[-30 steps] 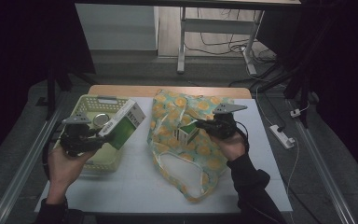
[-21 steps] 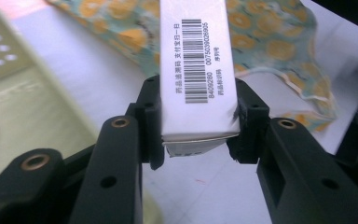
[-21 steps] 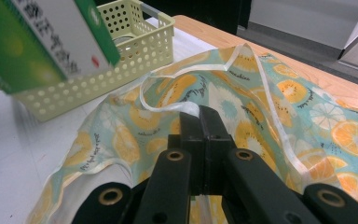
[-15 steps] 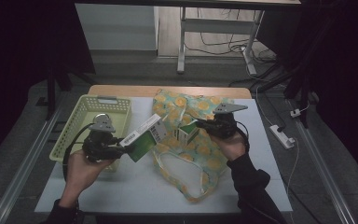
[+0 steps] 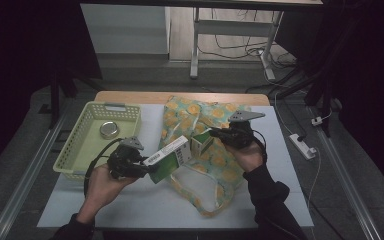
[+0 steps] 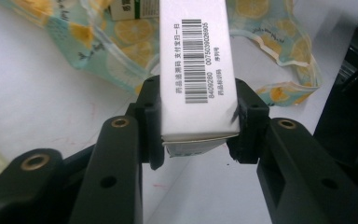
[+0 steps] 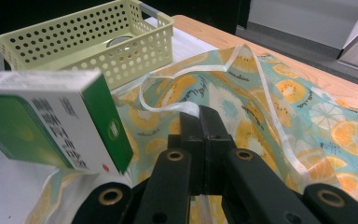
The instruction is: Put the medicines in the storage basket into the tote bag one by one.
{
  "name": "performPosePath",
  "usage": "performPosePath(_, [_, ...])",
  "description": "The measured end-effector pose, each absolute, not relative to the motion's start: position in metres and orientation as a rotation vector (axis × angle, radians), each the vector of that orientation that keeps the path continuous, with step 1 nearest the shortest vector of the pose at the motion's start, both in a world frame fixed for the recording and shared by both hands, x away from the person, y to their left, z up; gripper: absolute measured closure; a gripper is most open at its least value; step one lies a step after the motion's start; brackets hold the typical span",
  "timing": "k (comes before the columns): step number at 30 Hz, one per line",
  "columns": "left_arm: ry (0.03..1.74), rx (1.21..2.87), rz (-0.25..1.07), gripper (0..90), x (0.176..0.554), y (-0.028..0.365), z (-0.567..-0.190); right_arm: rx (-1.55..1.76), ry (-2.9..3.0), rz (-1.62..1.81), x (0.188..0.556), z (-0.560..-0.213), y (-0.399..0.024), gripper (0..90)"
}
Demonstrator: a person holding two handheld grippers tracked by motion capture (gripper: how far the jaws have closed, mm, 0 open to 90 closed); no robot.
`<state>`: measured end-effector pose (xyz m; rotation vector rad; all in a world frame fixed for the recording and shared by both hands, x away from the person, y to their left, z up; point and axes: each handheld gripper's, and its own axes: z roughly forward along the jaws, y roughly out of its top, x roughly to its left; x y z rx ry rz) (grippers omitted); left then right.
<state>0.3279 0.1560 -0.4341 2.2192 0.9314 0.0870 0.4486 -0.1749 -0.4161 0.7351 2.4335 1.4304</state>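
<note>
With my left tongs point(image 5: 147, 167) pinching the box point(image 5: 167, 158), I should slide it squarely into the bag point(image 5: 207, 120) mouth my right tongs point(image 5: 215, 136), clamped on its rim, hold up.

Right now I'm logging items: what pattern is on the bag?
Orange and lemon slices on pale teal bag, clearest in the right gripper view.

The white-and-green cardboard medicine box point(image 6: 198, 70) held in my left gripper point(image 6: 196, 126) carries a black barcode on its white side, with the numbers 8409280 and 00750390206905 alongside small Chinese characters.
</note>
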Motion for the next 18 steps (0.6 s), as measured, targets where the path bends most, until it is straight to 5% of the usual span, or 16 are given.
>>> performPosePath(18, [0.992, 2.273, 0.067, 61.8, 0.355, 0.121, -0.455, 0.726, 2.447, 1.433, 0.447, -0.418, -0.17, 89.8])
